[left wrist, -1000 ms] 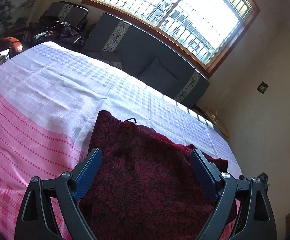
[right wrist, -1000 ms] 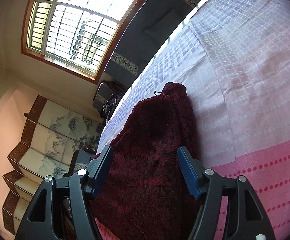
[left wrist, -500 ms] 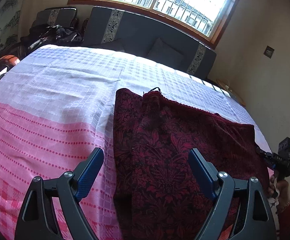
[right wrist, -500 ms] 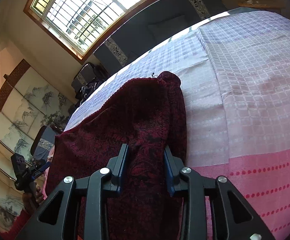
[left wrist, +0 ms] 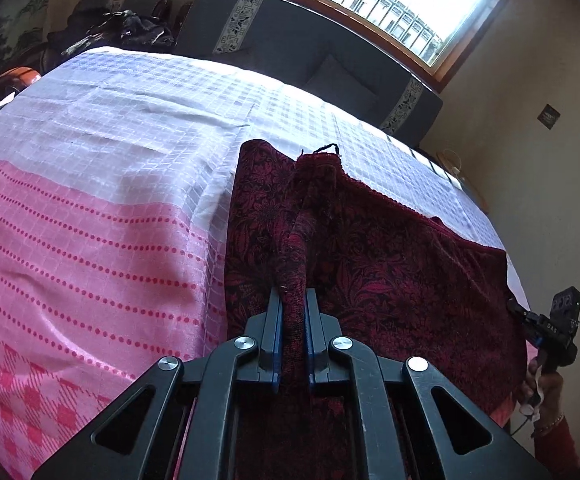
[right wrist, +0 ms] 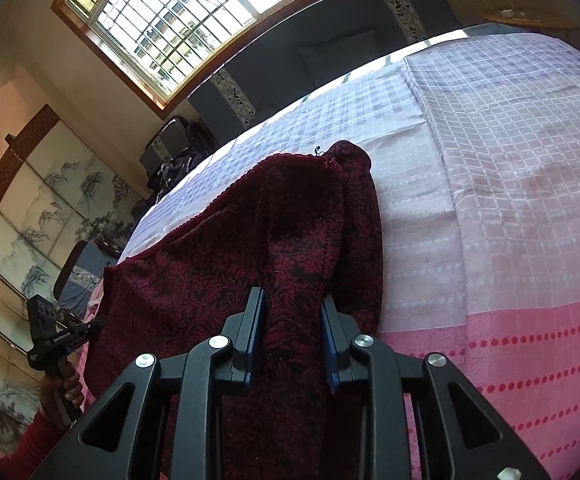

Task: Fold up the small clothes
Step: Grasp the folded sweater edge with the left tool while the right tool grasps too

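Left wrist view: both grippers' fingers (left wrist: pixel 276 320) pinch bunched folds of the maroon cloth (left wrist: pixel 390 256).

Left gripper (left wrist: pixel 291 312) pinches a ridge of the dark-red garment (left wrist: pixel 370 264) — on the pink-and-white bedspread (left wrist: pixel 90 200).

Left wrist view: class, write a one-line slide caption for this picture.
Left gripper, jaws shut on a pinched ridge of the dark red patterned garment lying on a pink and white checked bedspread.
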Available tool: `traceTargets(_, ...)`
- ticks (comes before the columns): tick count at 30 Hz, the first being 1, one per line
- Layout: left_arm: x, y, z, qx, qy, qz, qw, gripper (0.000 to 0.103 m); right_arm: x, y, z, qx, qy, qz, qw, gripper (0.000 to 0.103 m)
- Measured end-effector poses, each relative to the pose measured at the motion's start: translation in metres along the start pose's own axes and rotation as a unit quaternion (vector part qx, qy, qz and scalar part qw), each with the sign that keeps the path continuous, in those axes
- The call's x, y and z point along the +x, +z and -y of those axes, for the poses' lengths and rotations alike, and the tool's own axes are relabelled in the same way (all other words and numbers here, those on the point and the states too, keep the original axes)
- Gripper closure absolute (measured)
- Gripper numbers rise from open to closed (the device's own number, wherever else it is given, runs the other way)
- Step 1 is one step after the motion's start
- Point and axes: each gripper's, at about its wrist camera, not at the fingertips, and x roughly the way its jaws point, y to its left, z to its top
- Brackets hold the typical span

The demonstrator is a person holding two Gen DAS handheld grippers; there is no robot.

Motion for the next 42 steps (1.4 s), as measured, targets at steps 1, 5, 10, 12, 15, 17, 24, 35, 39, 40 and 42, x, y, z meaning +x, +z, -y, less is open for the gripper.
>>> traceTargets(1, -0.006, -0.001, 0.001, -0.001, -0.002, 0.002, 1.0, 0.094, -0.001, 0.0, -0.001, -0.004, 0.002, 0.0, 1.0, 0.078)
traceTargets(5, -0.013, -0.006, 0.002, 0.017, 0.028, 0.0, 0.9995, 0.094, -0.001, -0.002, -0.008, -0.017, 0.001, -0.009, 1.0, 0.078)
traceTargets(10, 0.005, -0.014, -0.006, 0.005, 0.019, -0.001, 0.9998, 0.092, 0.002, -0.009, 0.0, 0.0, 0.004, -0.013, 1.0, 0.078)
traceTargets(12, 0.002, -0.017, -0.009, -0.013, 0.005, 0.008, 0.9999, 0.085, -0.004, -0.012, 0.004, 0.023, 0.024, -0.008, 0.999, 0.077)
traceTargets(15, -0.013, -0.022, -0.014, -0.033, -0.013, 0.026, 0.999, 0.063, -0.017, -0.016, 0.01, 0.041, 0.047, -0.01, 0.998, 0.076)
traceTargets(17, -0.024, -0.027, -0.016, -0.042, -0.017, 0.033, 0.9985, 0.05, -0.027, -0.022, 0.011, 0.037, 0.055, -0.016, 0.998, 0.076)
traceTargets(24, -0.04, -0.064, -0.017, -0.052, -0.042, 0.002, 0.9978, 0.049, -0.046, -0.055, 0.009, 0.016, 0.04, -0.041, 0.998, 0.076)
traceTargets(35, -0.035, -0.079, 0.005, 0.028, 0.027, -0.003, 0.9992, 0.076, -0.068, -0.093, 0.025, 0.079, 0.066, -0.041, 0.994, 0.094)
traceTargets(39, -0.032, -0.077, -0.002, 0.014, 0.017, -0.01, 0.9997, 0.076, -0.067, -0.101, 0.045, 0.111, 0.086, -0.047, 0.989, 0.094)
traceTargets(40, -0.034, -0.076, -0.004, 0.01, 0.013, -0.009, 0.9998, 0.076, -0.069, -0.099, 0.043, 0.104, 0.084, -0.042, 0.99, 0.091)
traceTargets(42, -0.036, -0.076, -0.005, 0.011, 0.017, -0.006, 0.9998, 0.076, -0.072, -0.095, 0.04, 0.1, 0.085, -0.03, 0.991, 0.088)
